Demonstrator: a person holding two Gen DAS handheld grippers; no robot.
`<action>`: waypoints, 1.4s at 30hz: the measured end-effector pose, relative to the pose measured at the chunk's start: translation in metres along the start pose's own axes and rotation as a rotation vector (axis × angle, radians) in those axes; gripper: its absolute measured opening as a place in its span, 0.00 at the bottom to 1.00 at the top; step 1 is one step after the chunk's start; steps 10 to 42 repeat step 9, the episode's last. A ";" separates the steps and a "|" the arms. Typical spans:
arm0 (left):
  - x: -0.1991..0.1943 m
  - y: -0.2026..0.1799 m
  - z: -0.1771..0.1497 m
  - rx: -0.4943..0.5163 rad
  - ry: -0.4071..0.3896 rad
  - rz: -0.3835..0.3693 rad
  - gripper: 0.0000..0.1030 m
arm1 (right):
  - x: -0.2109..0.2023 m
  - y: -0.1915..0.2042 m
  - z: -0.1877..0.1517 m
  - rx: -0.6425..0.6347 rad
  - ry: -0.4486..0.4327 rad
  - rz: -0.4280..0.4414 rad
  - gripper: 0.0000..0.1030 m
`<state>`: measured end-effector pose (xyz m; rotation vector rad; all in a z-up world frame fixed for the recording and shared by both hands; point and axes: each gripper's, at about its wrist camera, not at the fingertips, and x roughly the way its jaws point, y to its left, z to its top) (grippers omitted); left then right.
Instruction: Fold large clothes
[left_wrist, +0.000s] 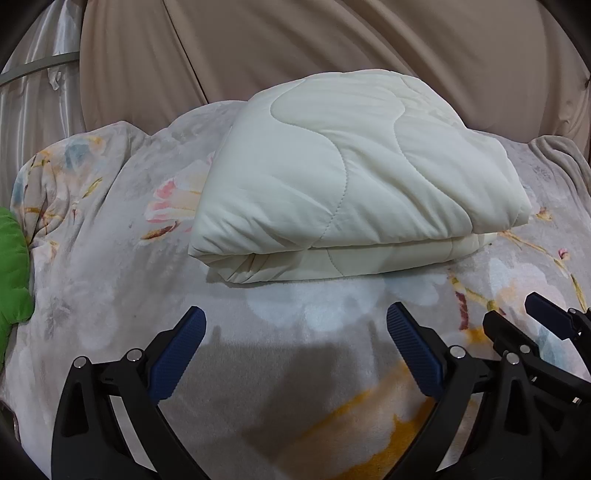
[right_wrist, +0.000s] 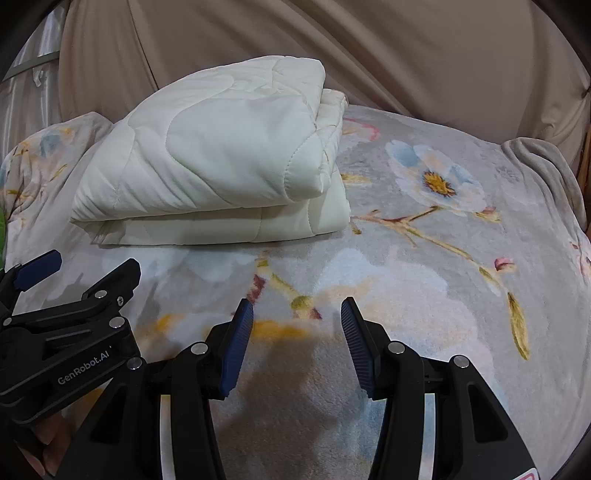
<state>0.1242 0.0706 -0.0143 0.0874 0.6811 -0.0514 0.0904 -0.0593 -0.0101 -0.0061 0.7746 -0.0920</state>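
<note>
Judging by how it lies, my folding looks essentially done: the cream quilt (left_wrist: 351, 177) sits as a compact, layered bundle on the floral blanket (left_wrist: 110, 295), toward the far side near the tan curtain (left_wrist: 332, 37), with at most some tidying of its edges left. I hold my left gripper (left_wrist: 295, 325) and right gripper (right_wrist: 297, 314) side by side, low over the blanket, well short of the bundle, both spread apart and grasping nothing.

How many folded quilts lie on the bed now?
1. The cream quilt lies folded on the floral blanket, ahead of both open tongs. Others may be hidden outside the views.
</note>
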 end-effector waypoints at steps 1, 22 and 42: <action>0.000 0.000 0.000 0.001 -0.001 0.001 0.93 | 0.000 0.000 0.000 0.000 -0.001 -0.001 0.48; -0.001 -0.003 -0.001 0.014 -0.007 0.008 0.90 | 0.000 0.001 0.000 -0.005 0.000 -0.007 0.48; -0.001 -0.003 -0.001 0.014 -0.007 0.008 0.90 | 0.000 0.001 0.000 -0.005 0.000 -0.007 0.48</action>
